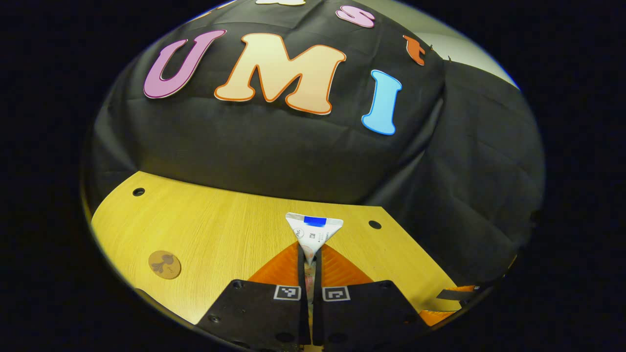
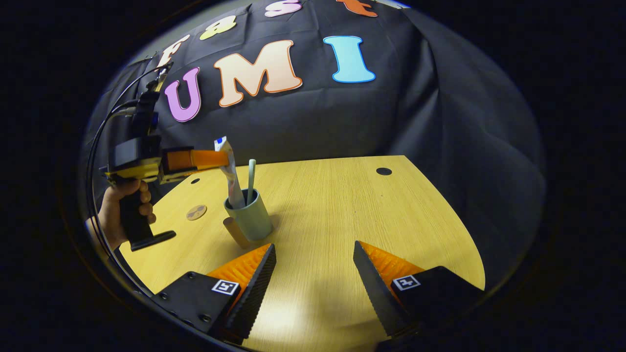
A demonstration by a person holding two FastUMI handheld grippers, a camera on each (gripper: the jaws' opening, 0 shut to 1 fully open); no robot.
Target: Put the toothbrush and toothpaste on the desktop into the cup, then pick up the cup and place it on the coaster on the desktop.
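In the left gripper view the left tool (image 1: 311, 266) is pinching the toothpaste (image 1: 313, 231) — both fingers are pressing on the tube, whose flat crimped end is sticking out past the tips at about 12 o'clock from them. Beneath it the wooden desk (image 1: 220, 230) is stretching away, and the round coaster (image 1: 165, 264) is lying flat at roughly 9 o'clock from the tool, well apart from it. In the right gripper view the same left tool (image 2: 222, 159) is showing at the far left, a hand (image 2: 117, 208) gripping its handle, and the toothpaste (image 2: 230, 171) is standing nearly upright with its lower end down inside the cup (image 2: 250, 217). The toothbrush (image 2: 251, 181) is already standing in the cup just beside the tube, at its 3 o'clock. The cup is sitting on the desk (image 2: 342, 205), with the coaster (image 2: 196, 212) near it at about 9 o'clock — not under it. The right tool (image 2: 314, 261) is hanging over the near desk edge with its fingers spread wide apart, gripping nothing.
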